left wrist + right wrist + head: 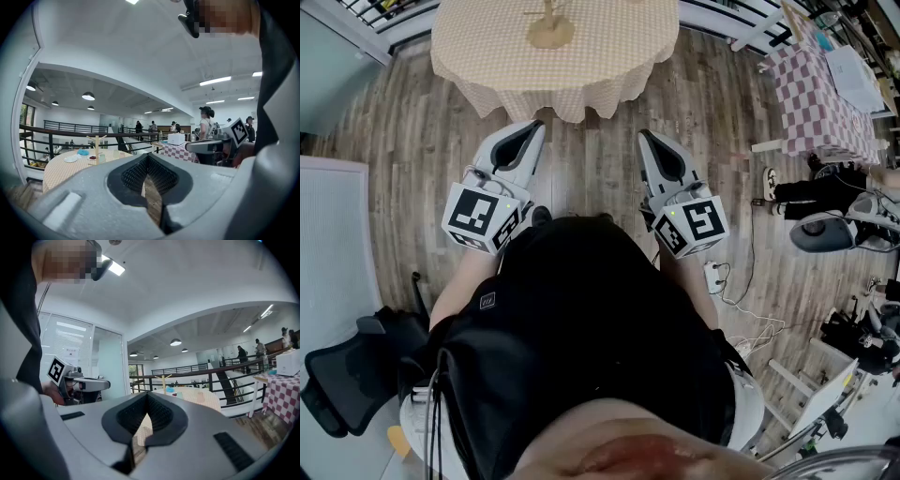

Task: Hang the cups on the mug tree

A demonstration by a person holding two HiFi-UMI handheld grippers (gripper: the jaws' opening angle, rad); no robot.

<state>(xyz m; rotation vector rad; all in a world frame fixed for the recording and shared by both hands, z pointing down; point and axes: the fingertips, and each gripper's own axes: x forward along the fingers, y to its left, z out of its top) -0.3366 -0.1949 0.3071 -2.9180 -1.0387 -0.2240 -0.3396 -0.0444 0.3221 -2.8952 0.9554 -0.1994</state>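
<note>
The wooden mug tree [549,28] stands on a round table [609,66] with a beige checked cloth, some way ahead of me. In the left gripper view the mug tree [97,146] rises among a blue item [83,152], a white plate [71,159] and small cups [102,157]. From the right gripper view, the tree [163,382] and a pink cup [200,397] show on the same table. My left gripper [530,127] and right gripper [645,137] are held close to the body, both shut and empty, roughly level and well short of the table.
A table with a red checked cloth [825,94] stands at the right. An office chair [347,375] and a white partition [328,234] are at the left. Cables [736,295] lie on the wooden floor. A black railing [70,133] and several people are beyond the round table.
</note>
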